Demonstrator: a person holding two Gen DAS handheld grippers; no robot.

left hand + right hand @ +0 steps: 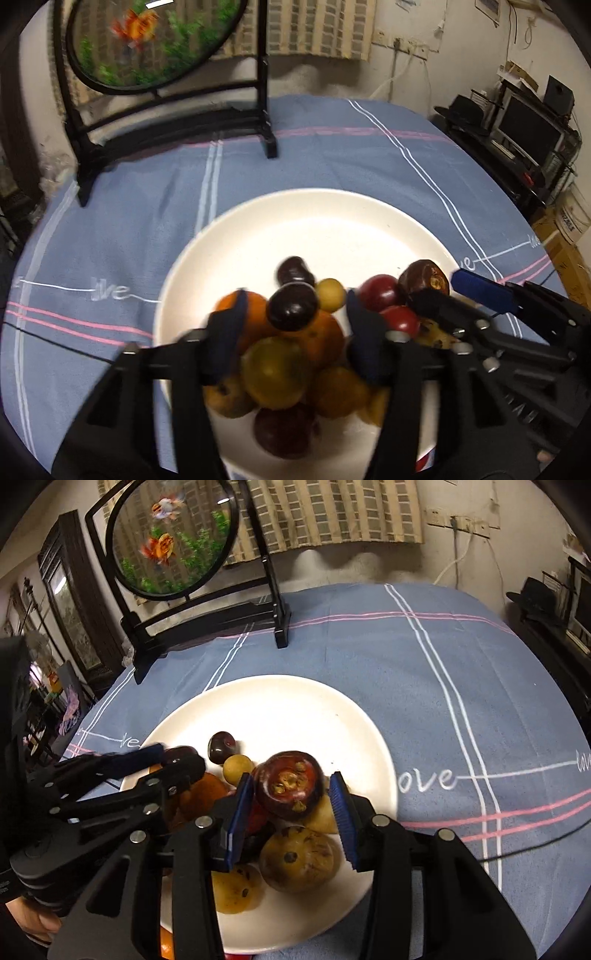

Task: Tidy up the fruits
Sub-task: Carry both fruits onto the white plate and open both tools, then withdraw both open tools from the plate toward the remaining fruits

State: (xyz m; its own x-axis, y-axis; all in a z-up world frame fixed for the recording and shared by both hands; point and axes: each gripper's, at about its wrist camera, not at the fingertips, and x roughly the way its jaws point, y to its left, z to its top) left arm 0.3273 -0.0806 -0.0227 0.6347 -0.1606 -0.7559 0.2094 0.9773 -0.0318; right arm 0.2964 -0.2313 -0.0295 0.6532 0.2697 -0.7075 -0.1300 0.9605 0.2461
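A white plate (332,221) on the blue tablecloth holds a pile of several fruits. In the left wrist view my left gripper (293,306) is open above the pile, its fingers either side of a dark plum (291,306), an orange (325,338) and a yellow-green fruit (273,373). My right gripper (439,288) enters from the right, open, beside a dark brown mangosteen (424,278). In the right wrist view my right gripper (291,794) is open around that mangosteen (290,788), not pressing it. The plate (295,709) and my left gripper (173,757) show there too.
A round fish-painting screen on a black stand (155,48) sits at the table's far left, also in the right wrist view (173,542). Blue cloth (461,701) spreads right of the plate. Dark shelves with electronics (524,129) stand beyond the right table edge.
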